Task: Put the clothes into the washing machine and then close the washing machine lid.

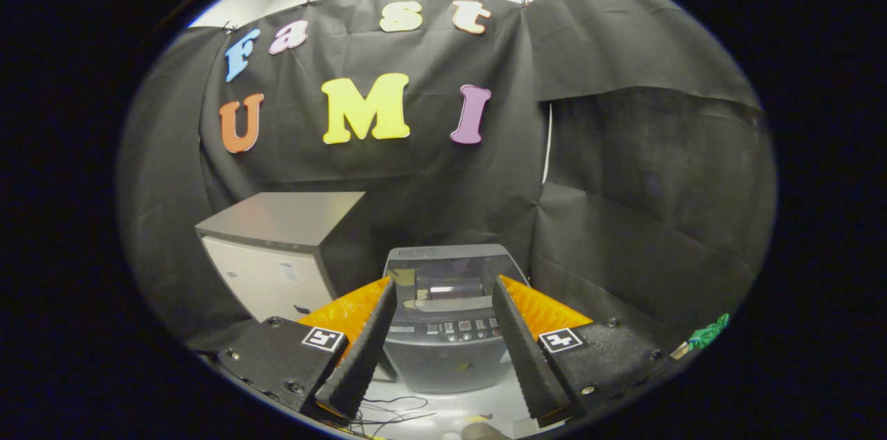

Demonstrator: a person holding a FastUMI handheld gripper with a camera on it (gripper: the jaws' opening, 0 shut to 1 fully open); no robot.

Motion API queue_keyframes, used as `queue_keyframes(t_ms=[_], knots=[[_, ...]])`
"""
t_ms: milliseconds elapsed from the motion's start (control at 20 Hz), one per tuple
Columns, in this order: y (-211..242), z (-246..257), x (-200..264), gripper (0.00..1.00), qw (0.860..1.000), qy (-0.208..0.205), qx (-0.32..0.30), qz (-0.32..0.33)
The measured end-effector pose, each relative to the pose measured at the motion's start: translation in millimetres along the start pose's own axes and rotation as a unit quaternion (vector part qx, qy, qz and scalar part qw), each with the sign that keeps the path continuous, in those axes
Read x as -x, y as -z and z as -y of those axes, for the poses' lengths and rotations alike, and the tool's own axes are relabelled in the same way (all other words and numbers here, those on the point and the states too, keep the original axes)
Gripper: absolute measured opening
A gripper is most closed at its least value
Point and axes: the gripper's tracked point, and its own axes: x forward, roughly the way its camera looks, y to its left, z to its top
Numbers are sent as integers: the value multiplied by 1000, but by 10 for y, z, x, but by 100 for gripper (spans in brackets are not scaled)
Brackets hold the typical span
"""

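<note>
Black cloth walls enclose a booth with a pale floor, where a grey washing machine point(447, 315) stands just ahead of the gripper point(443, 294), framed between its two spread, empty fingers point(364, 346). Its lid looks closed. Left of it sits a grey cabinet point(277, 253); thin black wires point(395, 409) trail on the floor below.

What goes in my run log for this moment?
gripper: open, empty | washing machine: ahead between fingers, lid down | grey cabinet: beside it
</note>
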Motion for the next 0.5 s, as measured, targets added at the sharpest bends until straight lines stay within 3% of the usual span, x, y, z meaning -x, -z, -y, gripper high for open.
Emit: queue_keyframes(t_ms=[500], knots=[[392,-637,1377,88,999,-35,16,1]])
